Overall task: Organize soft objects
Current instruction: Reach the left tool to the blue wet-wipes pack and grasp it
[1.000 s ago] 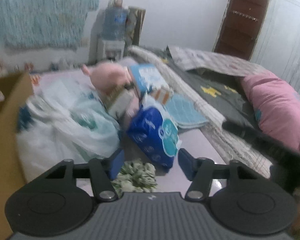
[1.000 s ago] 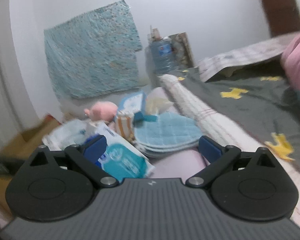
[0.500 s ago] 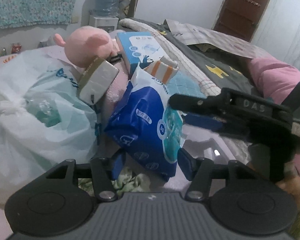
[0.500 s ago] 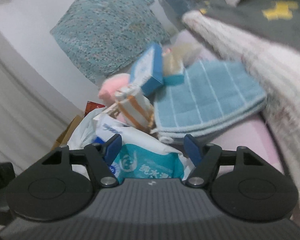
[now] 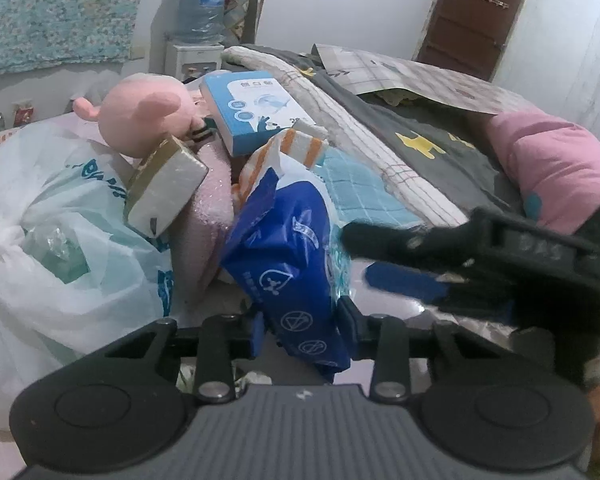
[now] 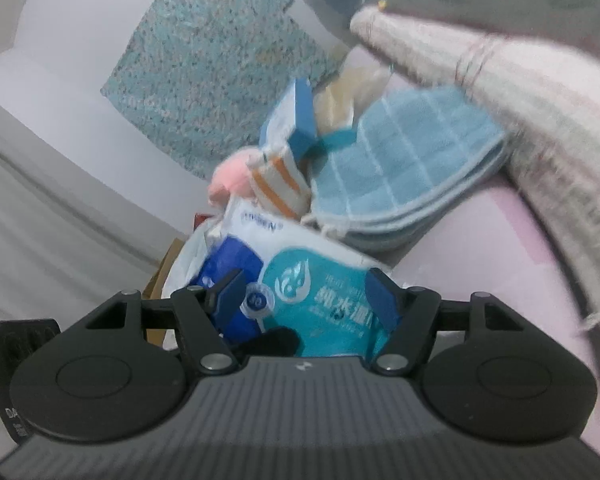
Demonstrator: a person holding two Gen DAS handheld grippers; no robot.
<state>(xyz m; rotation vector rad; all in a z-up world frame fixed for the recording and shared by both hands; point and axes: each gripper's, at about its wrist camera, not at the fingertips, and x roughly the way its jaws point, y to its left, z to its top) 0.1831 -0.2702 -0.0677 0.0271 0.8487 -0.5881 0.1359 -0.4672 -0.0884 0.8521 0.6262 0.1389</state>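
Note:
A blue and teal wet-wipes pack [image 5: 296, 264] lies at the front of a pile on a pink surface. My left gripper [image 5: 302, 330] is closed in on the pack's lower end, a pad on each side. My right gripper [image 6: 306, 294] has its pads either side of the same pack [image 6: 320, 292] at the teal face; its black body shows in the left wrist view [image 5: 480, 256]. Behind are a pink plush toy [image 5: 144, 120], a blue box [image 5: 256, 108], a striped cloth [image 5: 296, 148] and stacked blue towels [image 6: 404, 168].
A white plastic bag [image 5: 48, 240] fills the left. A wrapped sponge block [image 5: 164, 188] leans on it. A bed with a grey blanket [image 5: 440, 148] and pink pillow [image 5: 560, 160] lies to the right. A water dispenser [image 5: 200, 12] stands at the back wall.
Both grippers have moved in toward the wipes pack and narrowed around it. The right gripper has tilted and come low beside the left one.

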